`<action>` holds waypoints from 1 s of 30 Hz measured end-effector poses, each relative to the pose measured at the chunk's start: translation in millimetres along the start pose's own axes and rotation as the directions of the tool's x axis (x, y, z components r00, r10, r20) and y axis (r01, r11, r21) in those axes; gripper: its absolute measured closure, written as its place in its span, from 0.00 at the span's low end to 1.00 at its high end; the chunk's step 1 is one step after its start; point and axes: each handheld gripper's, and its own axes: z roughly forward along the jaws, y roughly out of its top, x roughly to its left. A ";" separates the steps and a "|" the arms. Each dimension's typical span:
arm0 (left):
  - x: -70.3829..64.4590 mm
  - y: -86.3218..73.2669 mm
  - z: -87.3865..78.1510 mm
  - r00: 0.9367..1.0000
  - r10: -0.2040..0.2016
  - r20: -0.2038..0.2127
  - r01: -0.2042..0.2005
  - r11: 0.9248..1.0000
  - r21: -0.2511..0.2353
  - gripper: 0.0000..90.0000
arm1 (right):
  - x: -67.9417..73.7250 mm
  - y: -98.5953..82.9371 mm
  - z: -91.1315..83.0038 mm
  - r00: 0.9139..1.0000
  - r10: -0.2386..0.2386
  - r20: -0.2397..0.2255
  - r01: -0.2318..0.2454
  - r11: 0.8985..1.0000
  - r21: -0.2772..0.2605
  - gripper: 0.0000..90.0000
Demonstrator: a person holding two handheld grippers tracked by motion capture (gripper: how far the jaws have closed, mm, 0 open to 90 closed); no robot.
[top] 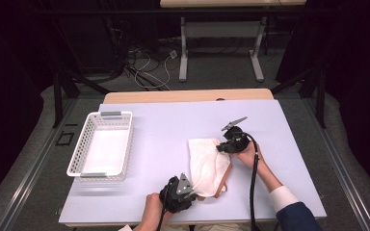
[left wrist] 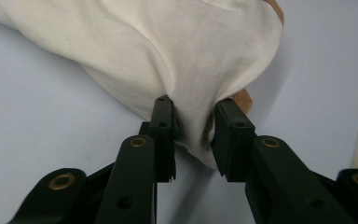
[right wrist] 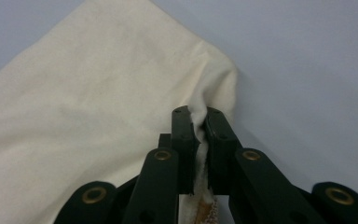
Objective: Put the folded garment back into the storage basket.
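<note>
A cream cloth (top: 207, 163) with a tan edge (top: 226, 175) lies on the pale lilac table cover (top: 164, 125), right of centre. My left gripper (top: 195, 191) holds its near corner; in the left gripper view the jaws (left wrist: 193, 109) pinch a bunched fold of the cloth (left wrist: 191, 46), and a bit of tan (left wrist: 244, 99) shows behind the right jaw. My right gripper (top: 220, 149) is at the cloth's far right corner. Its jaws (right wrist: 198, 112) are shut on the cloth's (right wrist: 98, 93) edge, which is squeezed thin between them.
A white plastic basket (top: 77, 149) stands on the left side of the table, with nothing in it. The wooden table edge (top: 188, 95) runs along the back. Beyond it are another table's legs (top: 183, 57) and cables (top: 144, 67) on the floor.
</note>
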 end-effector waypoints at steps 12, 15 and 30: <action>4.0 2.1 -8.9 1.000 -0.019 0.009 0.019 1.000 -0.015 0.82 | 10.0 6.2 -12.4 0.998 -0.037 0.041 0.040 0.997 -0.065 0.94; 4.4 2.4 -11.0 1.000 -0.023 0.009 0.023 1.000 -0.017 0.82 | 12.4 8.2 -17.0 0.998 -0.039 0.053 0.043 0.995 -0.086 0.94; 11.0 6.3 -29.0 1.000 -0.027 -0.006 0.027 0.999 -0.035 0.82 | 20.3 18.3 -29.8 0.995 -0.066 0.071 0.075 0.987 -0.140 0.94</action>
